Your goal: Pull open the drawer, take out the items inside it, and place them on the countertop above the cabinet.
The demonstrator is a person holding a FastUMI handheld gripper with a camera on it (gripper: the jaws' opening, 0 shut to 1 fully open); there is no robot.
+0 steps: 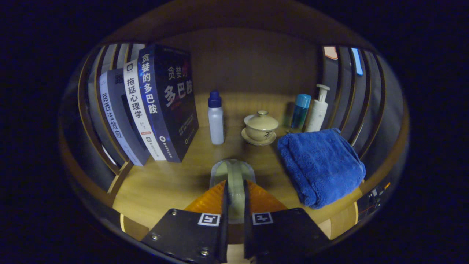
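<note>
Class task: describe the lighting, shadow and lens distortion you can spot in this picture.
Gripper view: dim, warm light on the wooden countertop; fisheye bends the upright books and side slats; the folded blue towel stays sharp; the gripper, closed on a pale curved object, is slightly soft.

The desk (165,183) is showing a smooth, light wood grain with a soft sheen. The blue towel (322,165) is looking like thick, nubbly terry cloth, matt. The lidded cup (261,126) is gleaming like glazed ceramic. The books (154,106) are wearing glossy paper covers. The pale item (234,179) held tightly in the jaws is looking like smooth plastic.
</note>
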